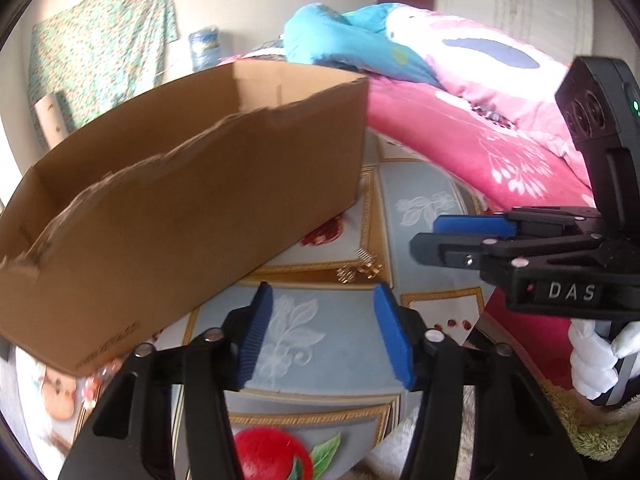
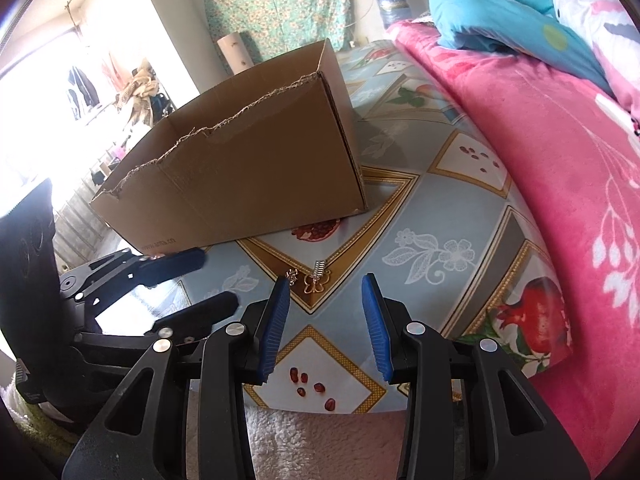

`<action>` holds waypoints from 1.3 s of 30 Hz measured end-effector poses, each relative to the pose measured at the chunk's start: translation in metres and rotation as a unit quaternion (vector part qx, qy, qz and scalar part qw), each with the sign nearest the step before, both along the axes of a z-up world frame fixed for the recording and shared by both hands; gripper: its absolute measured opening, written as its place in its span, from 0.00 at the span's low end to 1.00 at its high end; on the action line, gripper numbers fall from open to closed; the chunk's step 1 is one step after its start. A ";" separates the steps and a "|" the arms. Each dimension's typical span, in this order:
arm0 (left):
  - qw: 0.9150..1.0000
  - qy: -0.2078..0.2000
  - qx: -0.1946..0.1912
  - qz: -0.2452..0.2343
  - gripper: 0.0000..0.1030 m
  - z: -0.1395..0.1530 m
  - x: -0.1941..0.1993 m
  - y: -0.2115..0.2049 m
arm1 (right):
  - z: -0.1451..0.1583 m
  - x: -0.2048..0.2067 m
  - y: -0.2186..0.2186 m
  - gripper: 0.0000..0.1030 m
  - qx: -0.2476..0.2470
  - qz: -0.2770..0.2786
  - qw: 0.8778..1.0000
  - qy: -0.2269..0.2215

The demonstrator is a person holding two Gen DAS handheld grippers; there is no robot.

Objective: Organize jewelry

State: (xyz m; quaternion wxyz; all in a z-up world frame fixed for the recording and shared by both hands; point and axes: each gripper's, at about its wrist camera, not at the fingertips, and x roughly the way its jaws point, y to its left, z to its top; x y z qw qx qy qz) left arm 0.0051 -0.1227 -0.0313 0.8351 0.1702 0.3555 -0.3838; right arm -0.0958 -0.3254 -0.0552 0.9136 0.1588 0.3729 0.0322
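From the left wrist camera I see my left gripper with its blue pads apart and nothing between them, hanging over the patterned tablecloth. Just beyond the fingertips lie the gold earrings, a small cluster on a gold band of the cloth's pattern, touching neither pad. To the left stands an open cardboard box with a torn upper edge; its near lower corner is close to the jewelry but apart from it. On the right, my right gripper comes in sideways, its jaws a little apart and empty, and a white-gloved hand grips its handle. A pink floral blanket with blue bedding piled on top lies behind.

From the right wrist camera, my right gripper also has its pads parted with nothing clamped. The earrings sit just ahead of the tips, nearer the left pad; I can make out a butterfly-shaped gold piece and a small silver-looking piece beside it. The cardboard box stands farther back on the tablecloth, clear of the jewelry. My left gripper reaches in from the left, jaws apart, empty. The pink blanket runs along the right side.
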 end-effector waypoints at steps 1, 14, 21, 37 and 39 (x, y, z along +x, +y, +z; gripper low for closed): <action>1.000 -0.001 0.003 -0.004 0.41 -0.001 0.001 -0.003 | 0.000 0.000 0.000 0.36 0.000 0.001 1.000 -0.001; 0.998 0.002 0.038 -0.050 0.26 -0.019 0.014 -0.039 | -0.009 0.003 -0.016 0.36 0.027 -0.009 1.000 0.004; 0.997 -0.001 0.049 -0.052 0.05 -0.028 0.018 -0.048 | -0.011 0.002 -0.019 0.36 0.033 -0.010 0.999 0.004; 1.000 -0.009 0.020 -0.002 0.02 -0.002 0.010 -0.007 | -0.004 -0.004 -0.016 0.36 0.029 -0.005 1.000 -0.006; 1.000 -0.009 0.013 0.011 0.02 -0.001 0.007 0.002 | -0.004 -0.003 -0.014 0.36 0.028 -0.002 1.000 -0.006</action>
